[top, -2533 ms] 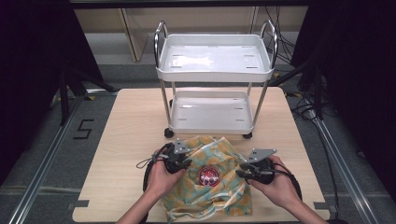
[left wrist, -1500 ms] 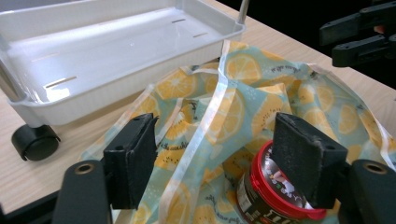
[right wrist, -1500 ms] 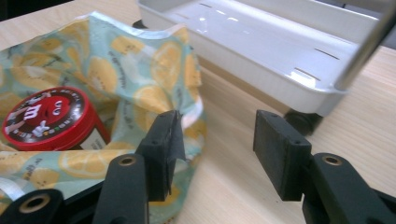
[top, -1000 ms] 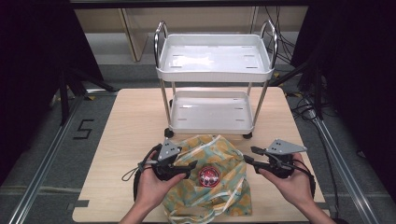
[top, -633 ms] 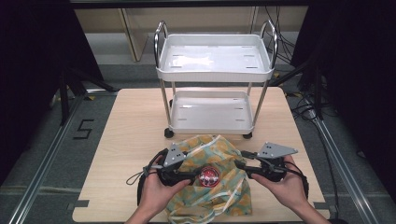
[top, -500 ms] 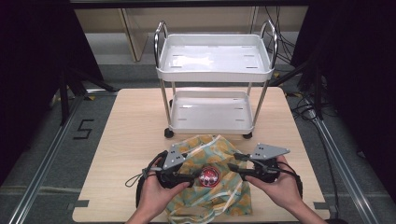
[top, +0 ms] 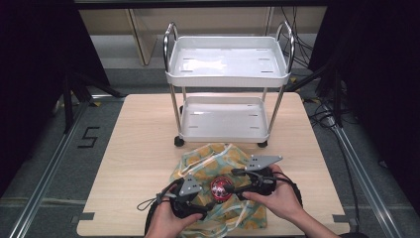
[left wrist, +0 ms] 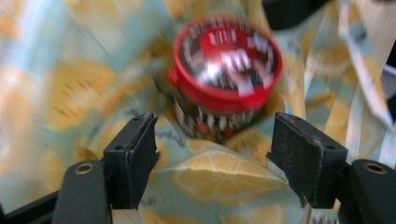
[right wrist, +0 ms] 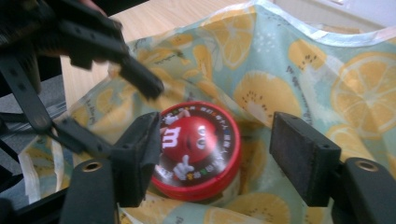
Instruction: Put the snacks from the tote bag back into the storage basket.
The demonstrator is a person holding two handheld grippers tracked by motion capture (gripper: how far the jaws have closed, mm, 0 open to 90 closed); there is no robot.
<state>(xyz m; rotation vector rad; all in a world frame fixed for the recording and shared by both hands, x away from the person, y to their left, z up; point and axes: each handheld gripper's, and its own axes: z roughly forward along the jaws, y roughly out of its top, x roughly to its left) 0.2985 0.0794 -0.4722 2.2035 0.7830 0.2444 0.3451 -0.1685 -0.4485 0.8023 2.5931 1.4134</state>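
One round red-lidded candy tin point(top: 220, 187) sits upright in the folds of a lemon-print pale green cloth bag point(top: 213, 161) at the near edge of the light wooden counter point(top: 138, 144). Left claw point(top: 205, 210) and right claw point(top: 233, 181) flank it, both spread wide and holding nothing, each gripped by a hand reaching in from below. Well behind stands a white two-tier metal trolley point(top: 228, 74).
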